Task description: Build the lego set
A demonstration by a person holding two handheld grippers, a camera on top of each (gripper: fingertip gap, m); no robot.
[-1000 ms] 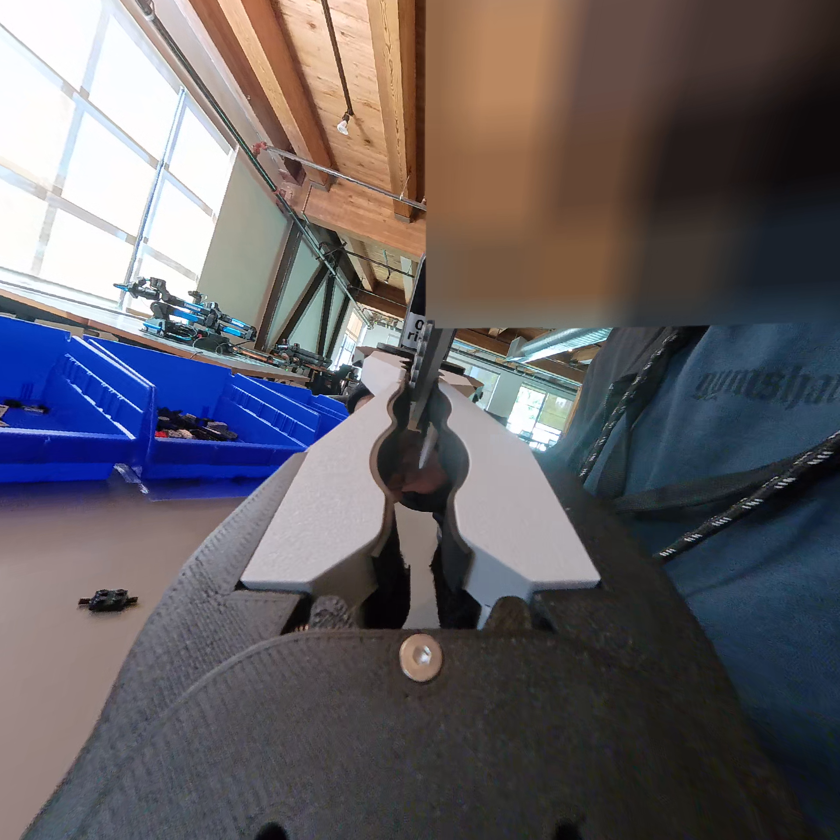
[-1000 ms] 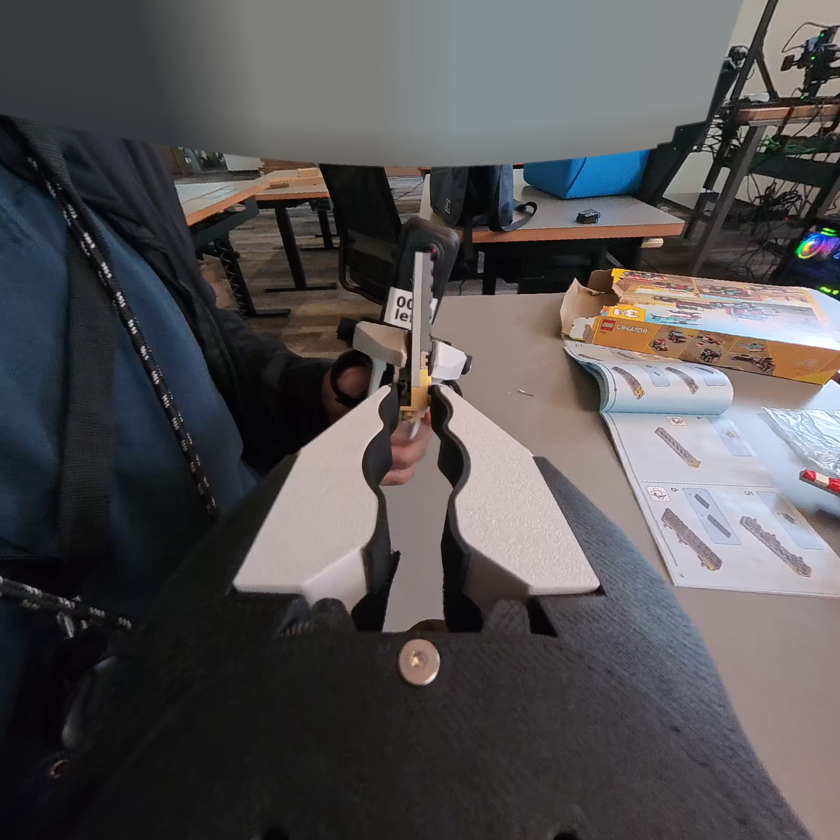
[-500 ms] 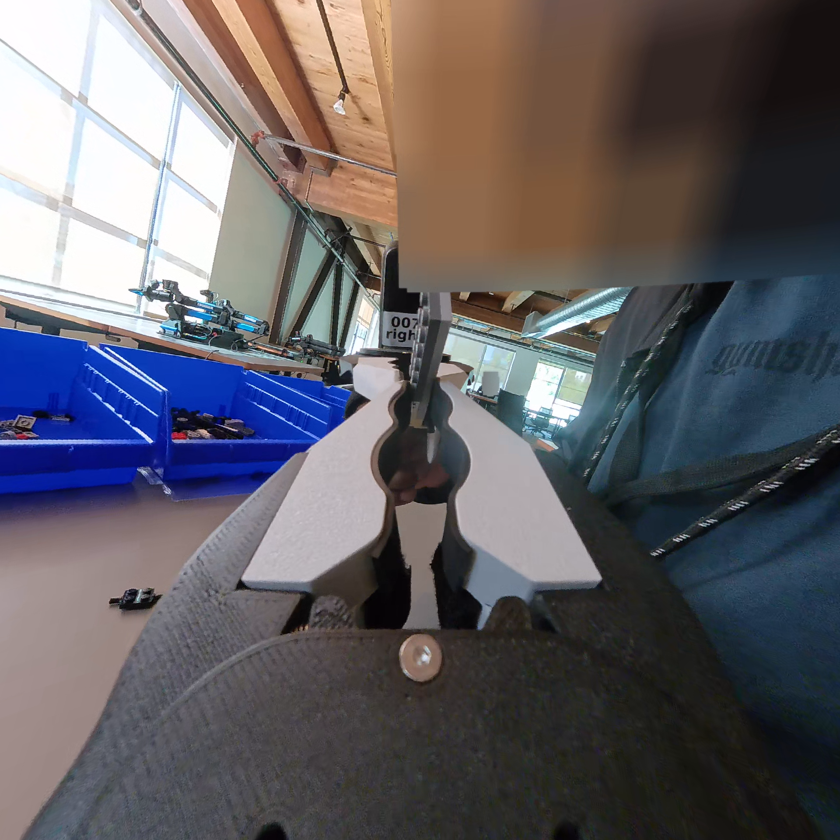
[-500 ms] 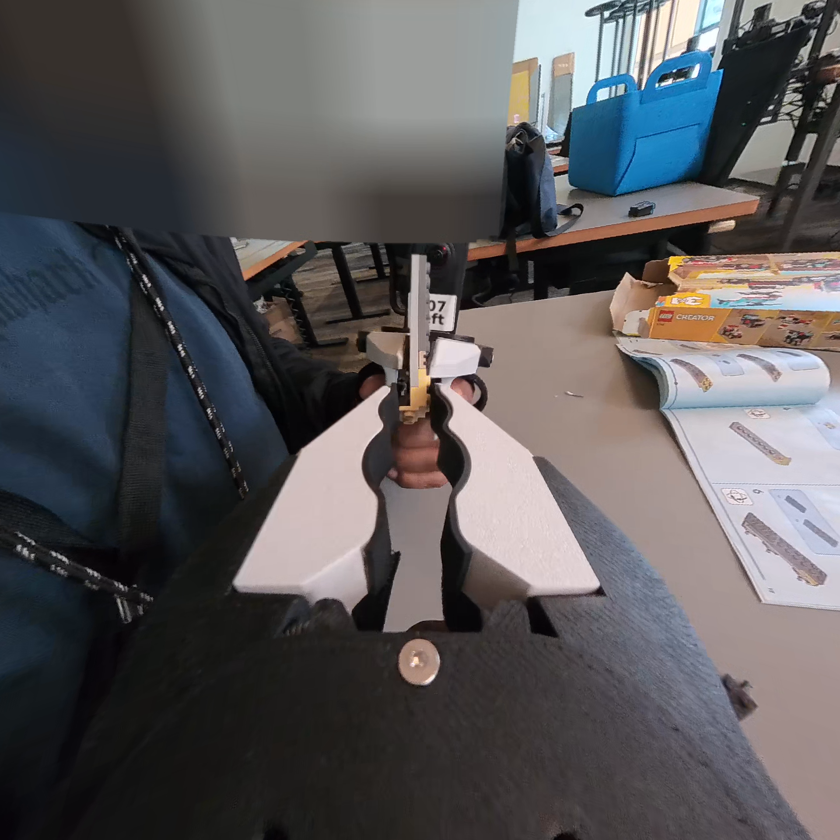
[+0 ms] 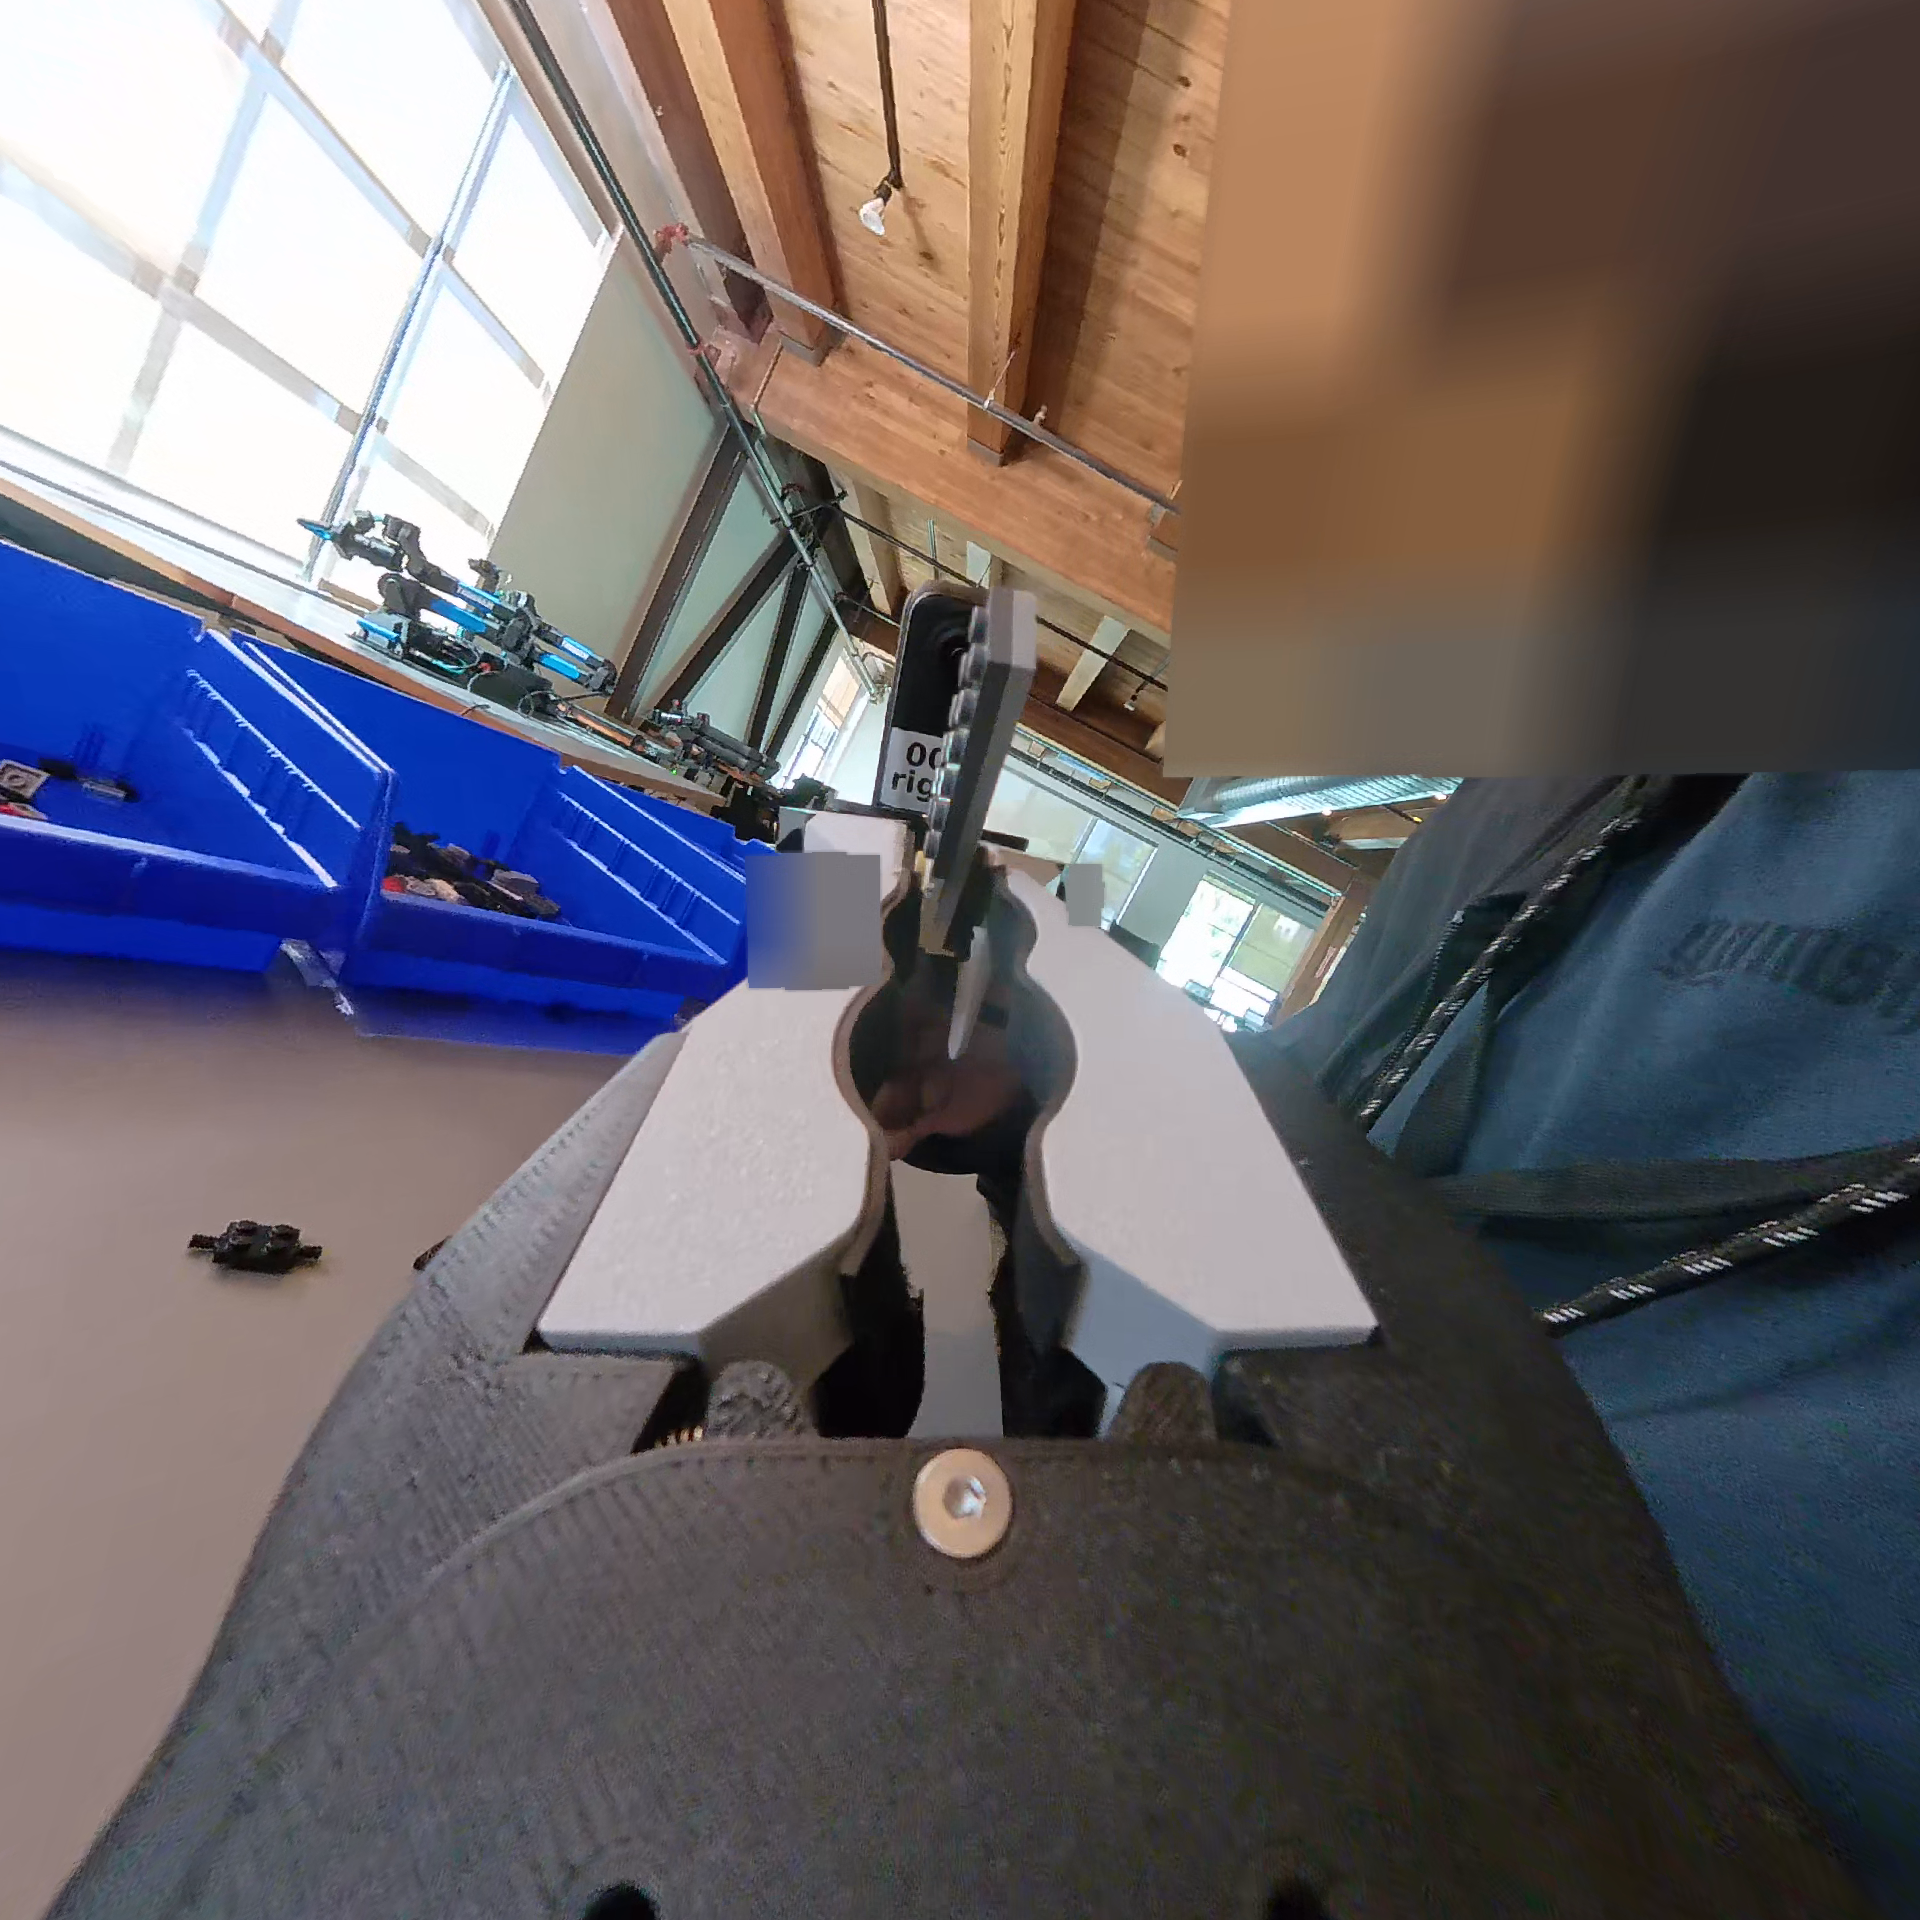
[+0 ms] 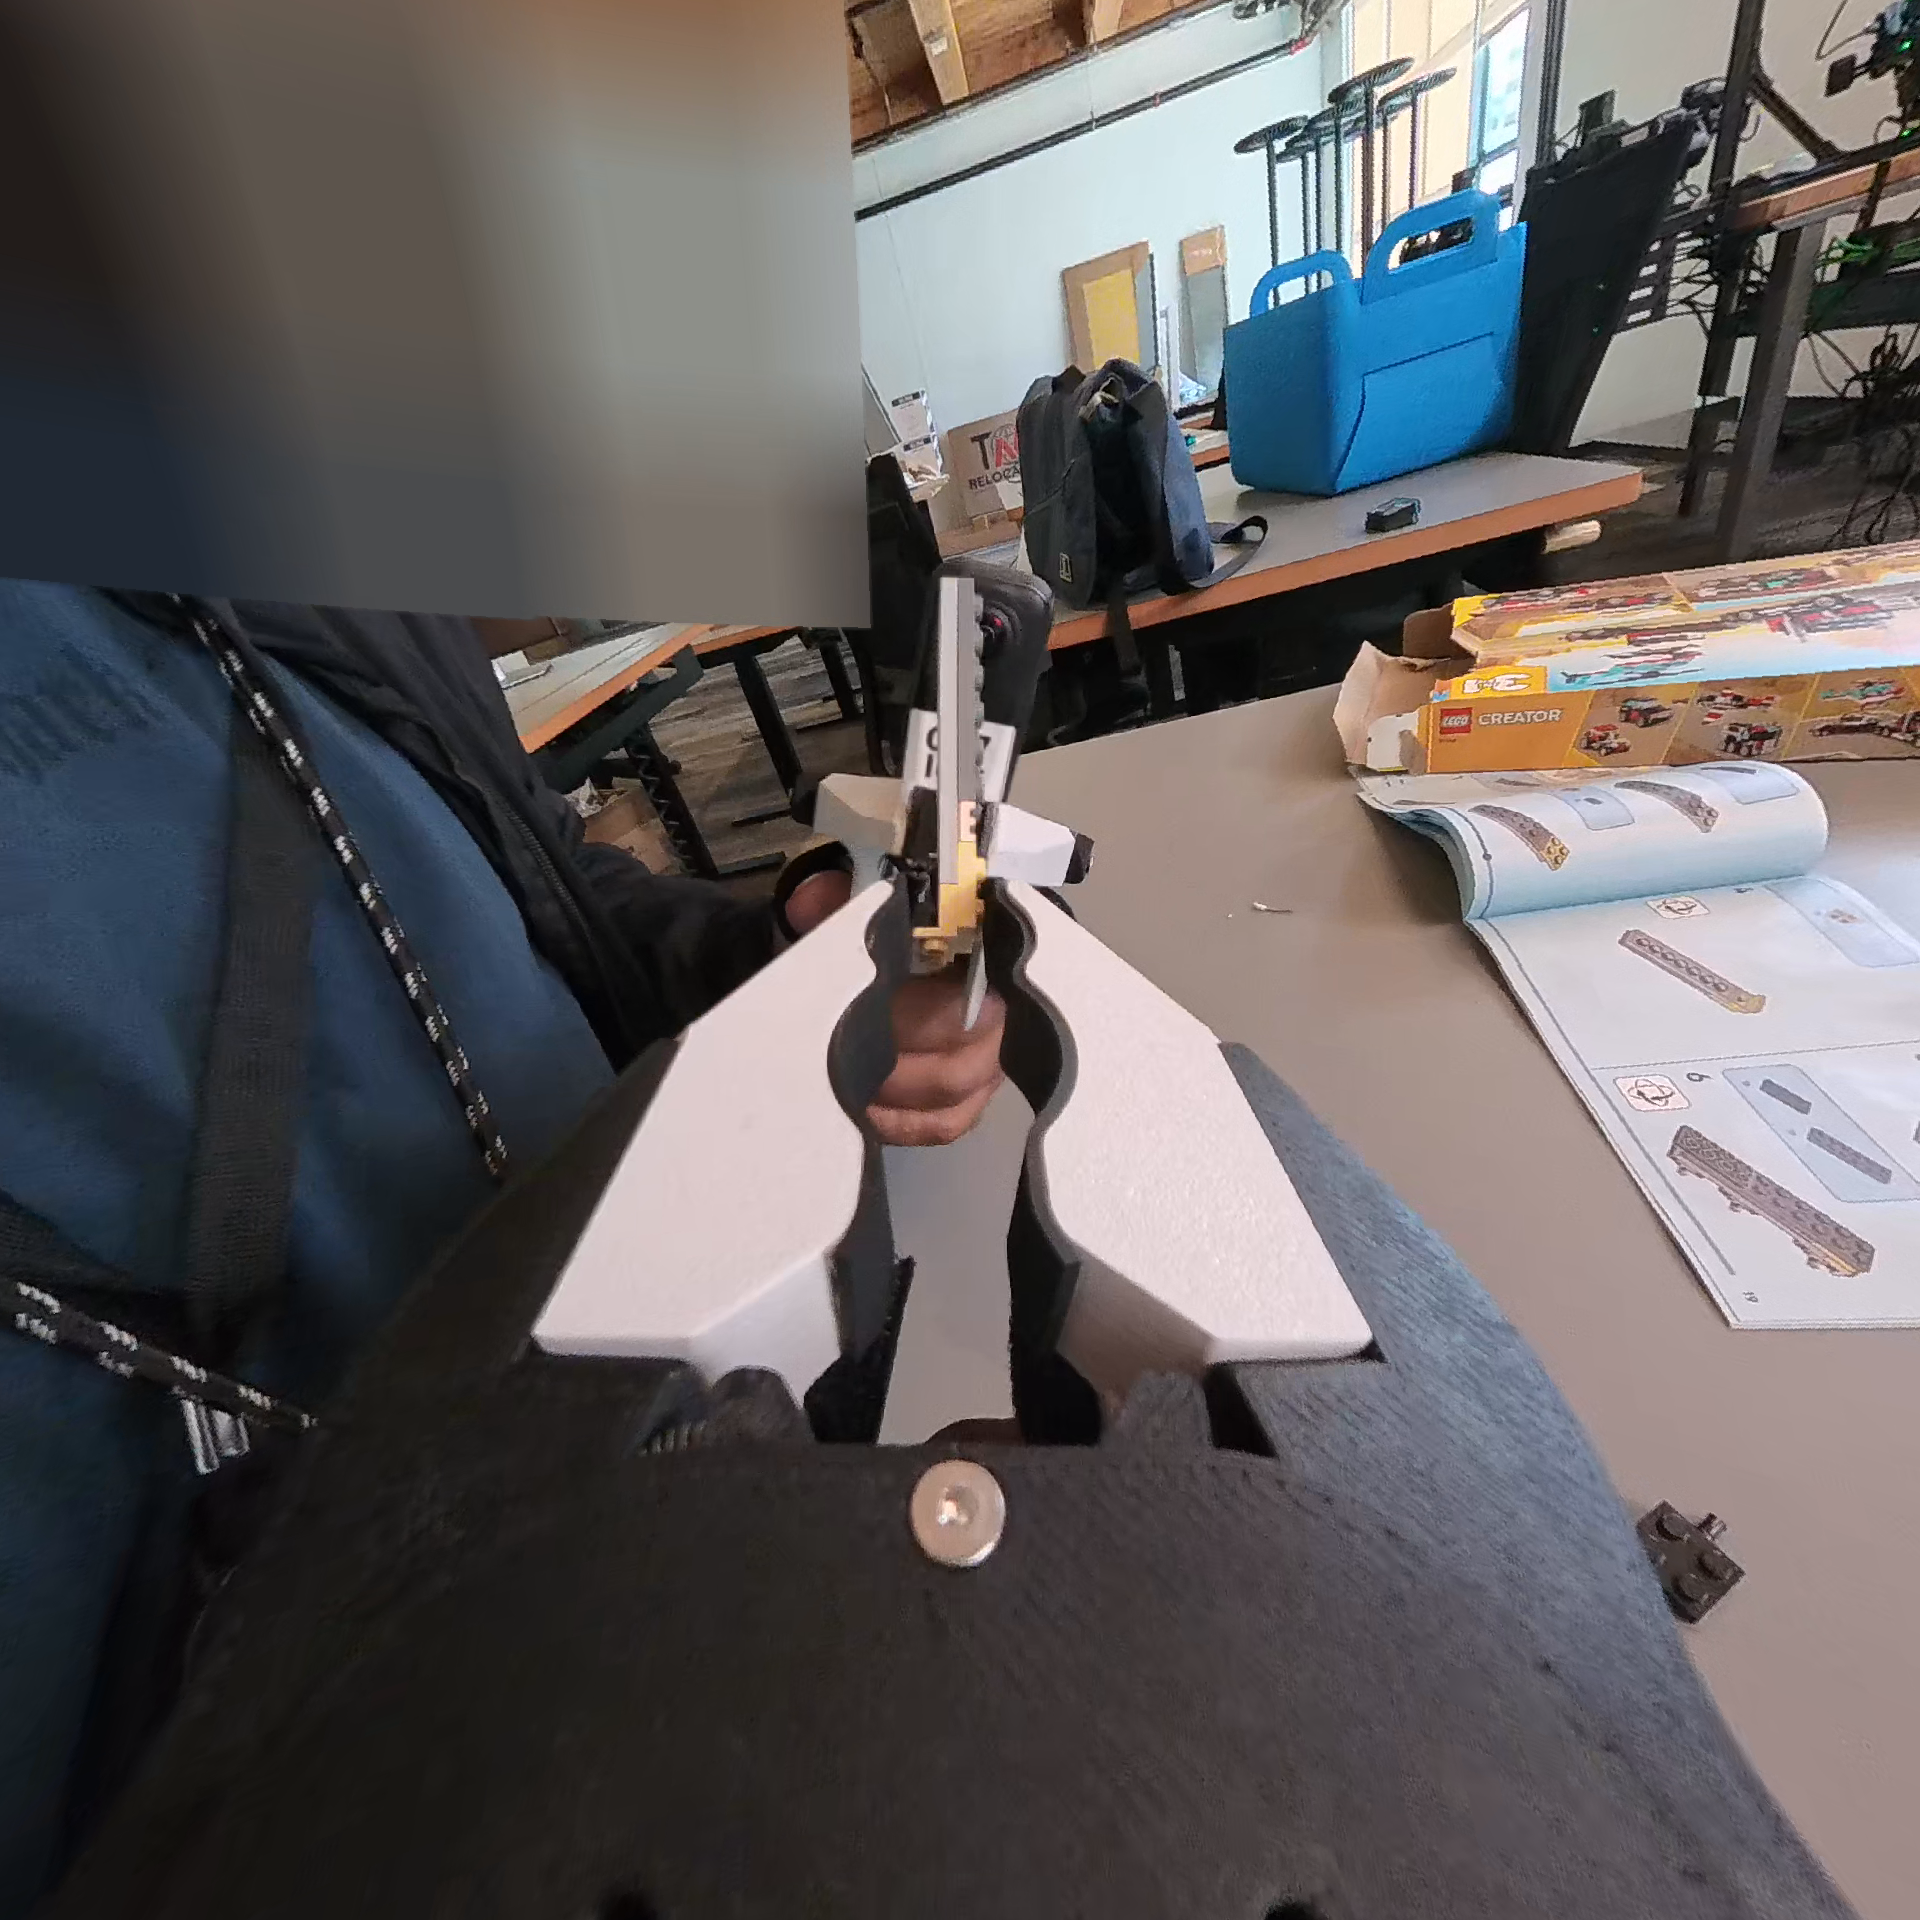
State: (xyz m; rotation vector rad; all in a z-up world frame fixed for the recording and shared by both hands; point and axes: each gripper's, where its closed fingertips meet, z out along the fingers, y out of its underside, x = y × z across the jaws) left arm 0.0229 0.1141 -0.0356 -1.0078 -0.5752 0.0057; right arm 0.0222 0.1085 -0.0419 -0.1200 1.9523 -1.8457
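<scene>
A long grey studded Lego plate (image 5: 987,727) stands upright between both grippers, held in the air close to the person's chest. My left gripper (image 5: 951,904) is shut on its lower part. In the right wrist view the same plate (image 6: 956,675) carries a yellow piece (image 6: 954,904) and black bits at its lower end. My right gripper (image 6: 945,914) is shut on that end. The two grippers face each other. The left gripper's white fingers (image 6: 1029,847) show just behind the plate, and a hand (image 6: 930,1081) shows below.
Blue bins (image 5: 260,831) with loose parts stand at the table's left. A small black piece (image 5: 255,1242) lies on the grey table. An open instruction booklet (image 6: 1714,1039), the Lego box (image 6: 1662,686) and another small black piece (image 6: 1688,1569) lie at the right. My left and right fingertips are right by each other.
Both grippers kept hold of the plate. Both views swung and tilted upward, and the plate now leans slightly in the left wrist view.
</scene>
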